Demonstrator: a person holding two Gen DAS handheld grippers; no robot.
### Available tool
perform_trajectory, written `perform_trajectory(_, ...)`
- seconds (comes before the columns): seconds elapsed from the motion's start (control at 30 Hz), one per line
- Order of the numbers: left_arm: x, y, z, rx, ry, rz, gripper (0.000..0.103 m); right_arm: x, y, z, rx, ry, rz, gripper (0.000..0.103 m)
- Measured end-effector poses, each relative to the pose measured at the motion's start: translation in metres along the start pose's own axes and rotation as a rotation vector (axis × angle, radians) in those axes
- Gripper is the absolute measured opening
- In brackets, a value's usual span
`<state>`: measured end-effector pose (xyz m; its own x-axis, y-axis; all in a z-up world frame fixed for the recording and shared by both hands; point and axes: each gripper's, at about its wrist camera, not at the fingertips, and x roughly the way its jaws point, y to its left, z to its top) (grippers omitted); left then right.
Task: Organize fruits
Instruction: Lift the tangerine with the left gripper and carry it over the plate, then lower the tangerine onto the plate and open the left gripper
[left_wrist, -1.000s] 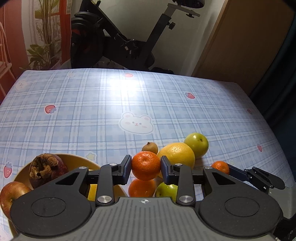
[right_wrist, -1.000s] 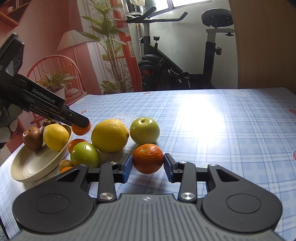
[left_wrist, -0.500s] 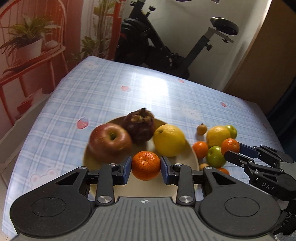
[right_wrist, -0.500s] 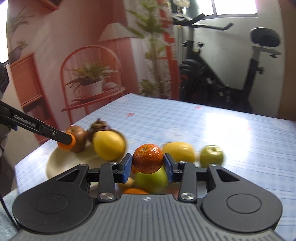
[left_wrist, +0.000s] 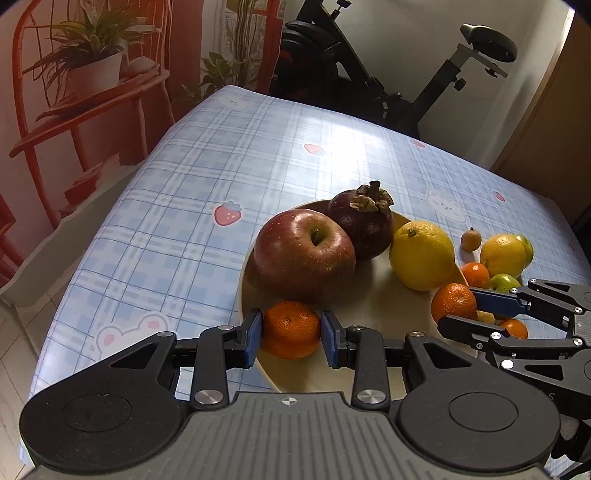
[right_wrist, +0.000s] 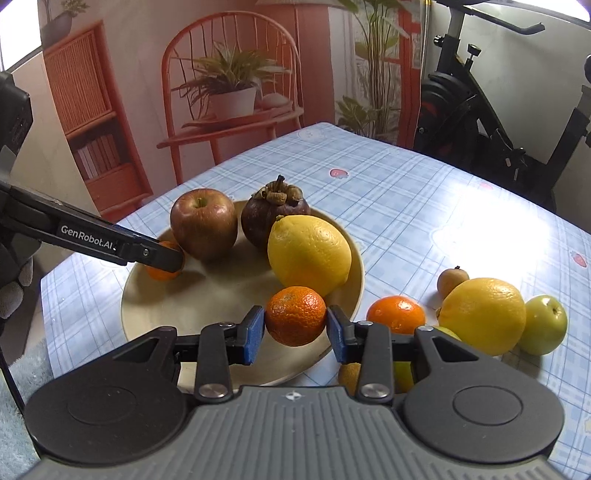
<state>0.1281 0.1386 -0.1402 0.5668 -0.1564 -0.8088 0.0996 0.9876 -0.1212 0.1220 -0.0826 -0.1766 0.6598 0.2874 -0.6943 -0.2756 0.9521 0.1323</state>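
Note:
A cream bowl (left_wrist: 373, 310) (right_wrist: 199, 306) holds a red apple (left_wrist: 304, 254) (right_wrist: 203, 223), a dark mangosteen (left_wrist: 360, 221) (right_wrist: 273, 214) and a lemon (left_wrist: 423, 254) (right_wrist: 308, 256). My left gripper (left_wrist: 291, 330) is shut on a mandarin (left_wrist: 291, 328) low over the bowl's near-left rim; it also shows in the right wrist view (right_wrist: 162, 262). My right gripper (right_wrist: 295, 326) is shut on another mandarin (right_wrist: 295, 315) (left_wrist: 453, 302) over the bowl's right rim.
On the checked tablecloth (right_wrist: 424, 206) right of the bowl lie a large yellow citrus (right_wrist: 484, 315), a green apple (right_wrist: 546, 325), an orange mandarin (right_wrist: 397, 314) and a small brown fruit (right_wrist: 450, 280). An exercise bike (left_wrist: 406, 74) and a plant shelf (right_wrist: 236, 118) stand beyond the table.
Both grippers carried their mandarins left from the fruit pile to the bowl. The left one has come down to the bowl's near rim; the right one now hangs over its right rim.

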Motion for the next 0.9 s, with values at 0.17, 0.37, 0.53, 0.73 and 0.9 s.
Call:
perform_trajectory(0.17, 0.004, -0.001, -0.002, 0.031, -0.008, 0.020, 0.036, 0.010, 0.002, 0.001, -0.023, 0.016, -0.015, 0.040)
perform_trajectory(0.37, 0.008, 0.001, 0.000, 0.027, -0.009, 0.013, 0.036, 0.016, 0.001, 0.003, -0.032, 0.020, -0.018, 0.040)
perform_trajectory(0.53, 0.009, 0.001, 0.000, 0.028, -0.009, 0.014, 0.036, 0.019, 0.000, 0.003, -0.024, 0.021, -0.025, 0.039)
perform_trajectory(0.73, 0.000, -0.002, 0.000, 0.011, -0.026, 0.015, 0.047, 0.007, -0.002, 0.002, -0.016, -0.007, -0.014, 0.046)
perform_trajectory(0.9, -0.016, -0.010, -0.002, -0.003, -0.071, 0.017, 0.052, -0.022, -0.007, -0.004, 0.035, -0.088, -0.017, 0.047)
